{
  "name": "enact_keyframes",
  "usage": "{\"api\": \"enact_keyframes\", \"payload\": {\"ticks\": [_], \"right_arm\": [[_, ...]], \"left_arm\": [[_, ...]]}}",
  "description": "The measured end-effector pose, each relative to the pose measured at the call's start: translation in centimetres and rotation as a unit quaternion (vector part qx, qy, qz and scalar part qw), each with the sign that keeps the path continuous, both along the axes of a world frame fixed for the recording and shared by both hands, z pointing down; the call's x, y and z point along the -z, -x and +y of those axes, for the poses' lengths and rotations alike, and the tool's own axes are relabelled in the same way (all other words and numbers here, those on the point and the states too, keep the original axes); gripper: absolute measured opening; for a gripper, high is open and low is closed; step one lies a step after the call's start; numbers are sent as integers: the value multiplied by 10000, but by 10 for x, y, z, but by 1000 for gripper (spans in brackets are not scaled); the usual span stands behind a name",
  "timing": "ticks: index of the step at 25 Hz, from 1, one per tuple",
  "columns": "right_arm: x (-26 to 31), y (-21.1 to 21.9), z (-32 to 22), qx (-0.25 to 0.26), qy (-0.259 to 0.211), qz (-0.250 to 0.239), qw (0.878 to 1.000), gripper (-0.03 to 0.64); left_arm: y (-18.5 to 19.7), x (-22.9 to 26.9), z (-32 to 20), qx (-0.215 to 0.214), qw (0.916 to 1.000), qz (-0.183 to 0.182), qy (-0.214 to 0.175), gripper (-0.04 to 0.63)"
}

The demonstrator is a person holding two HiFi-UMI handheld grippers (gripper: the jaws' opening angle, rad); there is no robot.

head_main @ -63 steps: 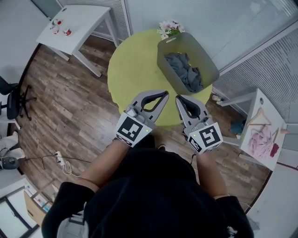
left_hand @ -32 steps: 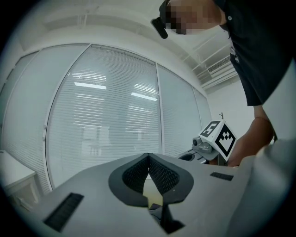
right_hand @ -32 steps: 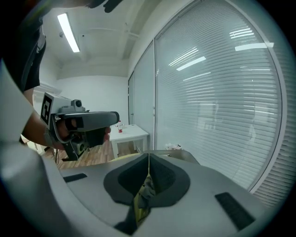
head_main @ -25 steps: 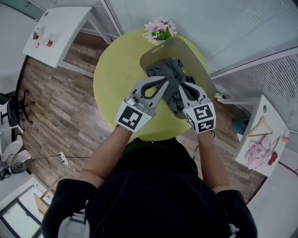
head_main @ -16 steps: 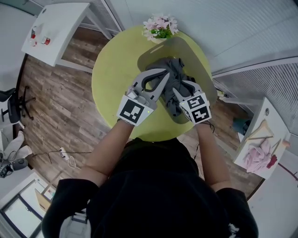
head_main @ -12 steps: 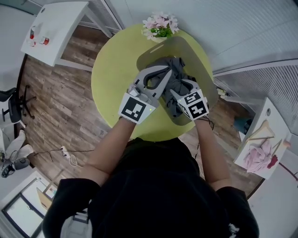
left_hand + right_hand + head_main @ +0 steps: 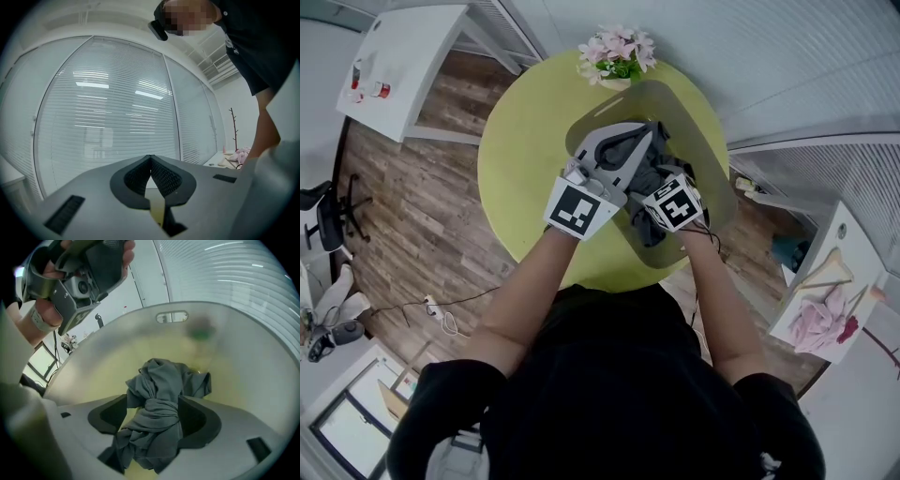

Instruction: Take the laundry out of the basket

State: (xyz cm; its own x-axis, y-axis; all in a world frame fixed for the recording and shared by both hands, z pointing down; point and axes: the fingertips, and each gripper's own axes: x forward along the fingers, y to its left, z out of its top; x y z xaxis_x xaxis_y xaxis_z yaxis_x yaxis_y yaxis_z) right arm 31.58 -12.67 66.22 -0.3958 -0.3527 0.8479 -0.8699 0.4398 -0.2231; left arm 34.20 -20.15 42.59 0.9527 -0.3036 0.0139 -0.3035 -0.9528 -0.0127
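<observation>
A grey translucent basket (image 7: 698, 117) stands on the round yellow-green table (image 7: 520, 159). Crumpled grey laundry (image 7: 645, 176) lies inside it. My right gripper (image 7: 668, 183) points down into the basket. In the right gripper view its jaws (image 7: 154, 416) are opening, with a twisted bundle of the grey laundry (image 7: 159, 380) between them; the left pad stands clear of the cloth. My left gripper (image 7: 644, 134) hovers above the basket's near-left side, and the left gripper view shows it (image 7: 150, 159) shut with nothing in it.
A pot of pink flowers (image 7: 614, 52) sits on the table just behind the basket. A white side table (image 7: 403, 56) stands far left, and another (image 7: 830, 314) at the right holds pink cloth and a hanger. An office chair (image 7: 323, 211) is at the left edge.
Both grippers have moved forward from in front of the basket to over it. The right one has dipped down into the grey laundry.
</observation>
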Motion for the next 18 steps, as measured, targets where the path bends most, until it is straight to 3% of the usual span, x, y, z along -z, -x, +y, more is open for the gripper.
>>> {"api": "enact_keyframes", "payload": {"ticks": [13, 18], "right_arm": [[-82, 4, 1, 550, 1100, 450, 9914, 394], [-103, 7, -3, 588, 1346, 343, 9886, 413]], "left_arm": [[-16, -31, -23, 53, 9999, -110, 55, 11], [-20, -32, -30, 133, 9999, -71, 63, 11]]}}
